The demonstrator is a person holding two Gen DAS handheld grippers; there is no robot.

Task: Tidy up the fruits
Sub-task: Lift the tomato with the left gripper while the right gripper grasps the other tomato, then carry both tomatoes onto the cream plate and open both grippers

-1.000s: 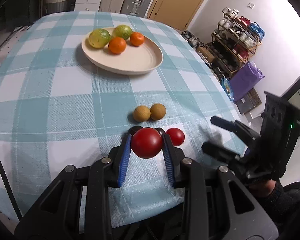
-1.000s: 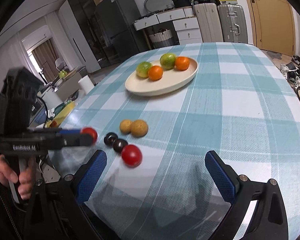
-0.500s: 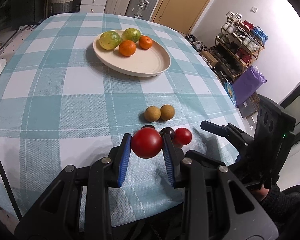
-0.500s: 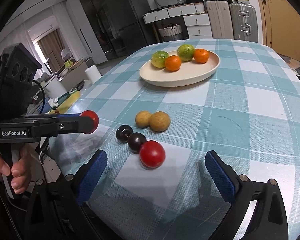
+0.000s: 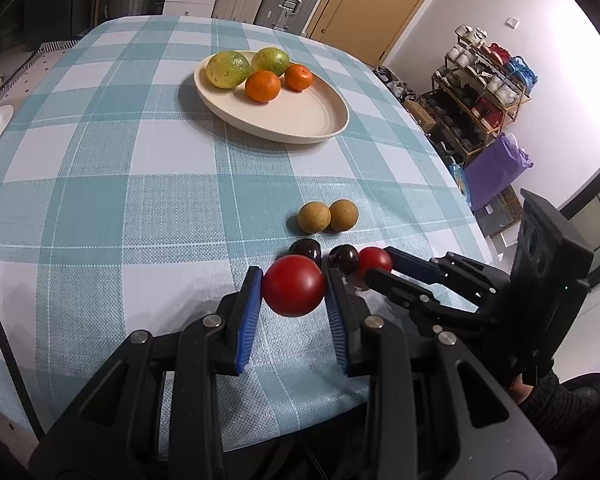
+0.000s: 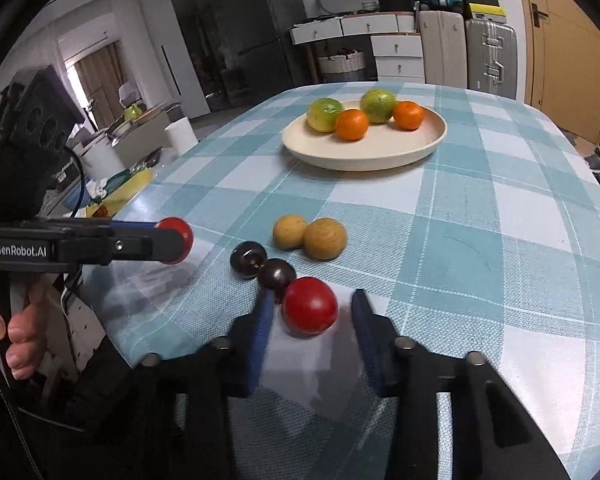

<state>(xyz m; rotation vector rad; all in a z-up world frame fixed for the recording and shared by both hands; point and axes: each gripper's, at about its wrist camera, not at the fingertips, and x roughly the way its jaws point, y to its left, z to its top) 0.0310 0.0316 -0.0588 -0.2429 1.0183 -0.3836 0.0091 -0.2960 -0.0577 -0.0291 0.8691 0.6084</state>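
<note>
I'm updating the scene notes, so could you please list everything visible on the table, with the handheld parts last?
plate: one, cream, far side of table
green fruits: two, on plate
oranges: two, on plate
tan fruits: two, touching, mid-table
dark fruits: two, near edge
red fruits: two, one per tool
tablecloth: one, teal-white check
left tool: shut on a red fruit
right tool: closing around the other, gaps still showing
hand: one, on left tool's handle

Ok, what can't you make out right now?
Right tool, jaws closing around the table tomato: pads blurred in right wrist view, contact unclear.
One dark fruit: lower part behind the left tool's held tomato, left wrist view.
Hand on left tool: cut by the frame edge, right wrist view.
</note>
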